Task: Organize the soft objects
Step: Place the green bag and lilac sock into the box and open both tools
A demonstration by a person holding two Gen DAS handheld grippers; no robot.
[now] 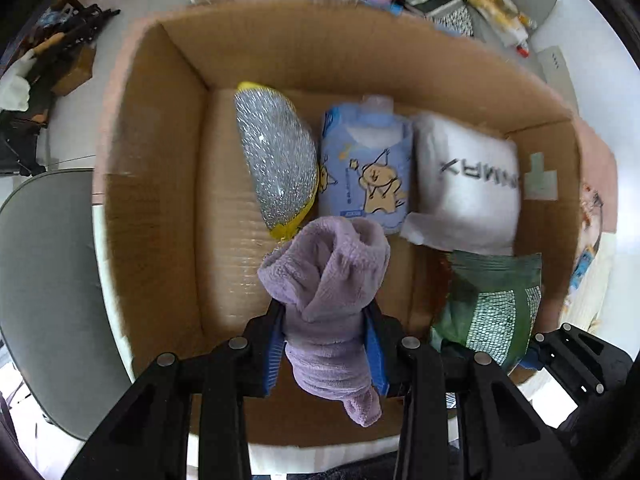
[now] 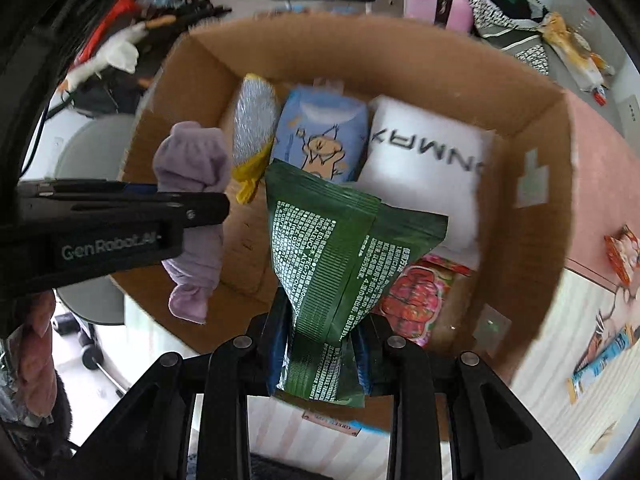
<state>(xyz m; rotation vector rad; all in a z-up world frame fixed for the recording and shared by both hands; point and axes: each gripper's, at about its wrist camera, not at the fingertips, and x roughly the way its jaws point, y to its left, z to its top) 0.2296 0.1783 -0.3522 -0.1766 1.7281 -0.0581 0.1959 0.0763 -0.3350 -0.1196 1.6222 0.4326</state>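
Cardboard box [image 1: 160, 184] holds silver pack [image 1: 276, 164], white pack [image 1: 472, 184].

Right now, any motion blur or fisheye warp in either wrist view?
Left wrist: cardboard box rim smeared and bowed, purple towel fairly sharp. Right wrist: green pouch print readable, white pack lettering soft, box walls curved.

three packs [image 1: 366, 164] side by side in box [image 1: 160, 160]

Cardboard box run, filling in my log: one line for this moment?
left gripper: holds purple towel | right gripper: holds green pouch | both over cardboard box
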